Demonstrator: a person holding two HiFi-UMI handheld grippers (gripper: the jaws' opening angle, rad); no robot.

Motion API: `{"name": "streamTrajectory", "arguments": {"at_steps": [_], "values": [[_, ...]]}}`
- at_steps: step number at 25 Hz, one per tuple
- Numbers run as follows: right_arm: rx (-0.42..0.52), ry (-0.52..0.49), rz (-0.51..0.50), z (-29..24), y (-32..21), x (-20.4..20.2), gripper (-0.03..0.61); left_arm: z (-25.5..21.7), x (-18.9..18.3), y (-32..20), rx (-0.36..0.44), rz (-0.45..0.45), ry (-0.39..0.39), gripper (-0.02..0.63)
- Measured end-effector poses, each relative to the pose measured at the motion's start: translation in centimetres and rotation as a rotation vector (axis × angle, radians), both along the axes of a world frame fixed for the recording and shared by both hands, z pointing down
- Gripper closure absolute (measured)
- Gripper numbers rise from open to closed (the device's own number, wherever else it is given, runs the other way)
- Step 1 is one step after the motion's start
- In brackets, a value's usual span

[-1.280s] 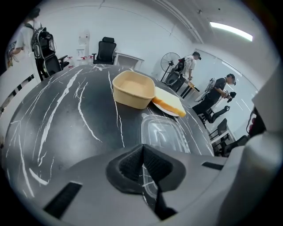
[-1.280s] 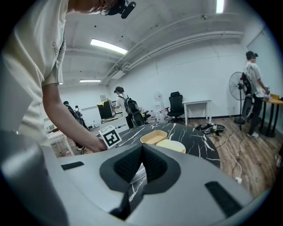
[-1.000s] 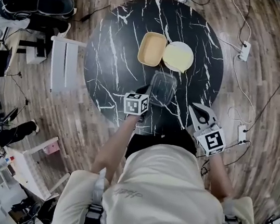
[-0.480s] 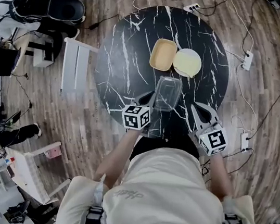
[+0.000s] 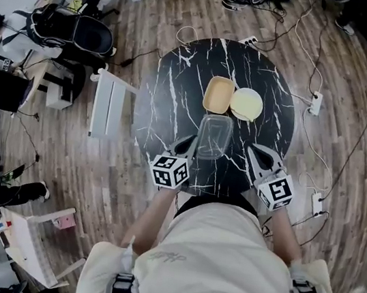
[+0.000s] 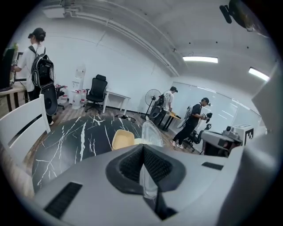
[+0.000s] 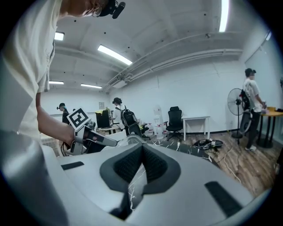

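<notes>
My left gripper (image 5: 187, 144) (image 6: 142, 148) is shut on the near edge of a clear plastic lid (image 5: 214, 137) (image 6: 149, 132). The lid hangs above the near part of the round black marble table (image 5: 179, 86) and stands up on edge in the left gripper view. Beyond it, a tan rectangular container (image 5: 219, 94) (image 6: 123, 139) sits on the table, touching a white plate with a yellow slab (image 5: 247, 104) on it. My right gripper (image 5: 256, 155) (image 7: 142, 148) is raised over the table's near right edge, shut with nothing between its pads. It is apart from the lid.
A white chair (image 5: 111, 103) stands at the table's left side, with a black backpack (image 5: 77, 32) on a seat beyond it. Power strips and cables (image 5: 315, 101) lie on the wood floor to the right. Several people, an office chair (image 6: 95, 90) and a fan (image 6: 153, 99) are further back.
My left gripper has lifted the clear lid off the table and tipped it up on edge. Both grippers have risen, and the head view has pulled back from the table.
</notes>
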State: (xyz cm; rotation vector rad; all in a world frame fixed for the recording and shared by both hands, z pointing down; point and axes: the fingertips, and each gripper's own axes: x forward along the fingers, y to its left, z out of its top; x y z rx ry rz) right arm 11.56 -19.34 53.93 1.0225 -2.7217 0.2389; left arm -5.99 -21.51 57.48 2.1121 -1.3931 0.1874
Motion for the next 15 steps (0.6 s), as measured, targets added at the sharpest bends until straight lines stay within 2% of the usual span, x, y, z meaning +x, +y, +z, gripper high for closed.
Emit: {"name": "streamTrajectory", "arguments": {"at_steps": [6,15], "values": [[0.029,0.023,0.029,-1.7,-0.2,-1.2,0.574,-3.9,-2.1,-0.1,0.087,-0.006,0.036,0.597],[0.142,0.031,0.009,-6.0,-0.9,-3.0,0.572,-12.3,-4.4,1.3,0.247,0.004,0.065,0.597]]}}
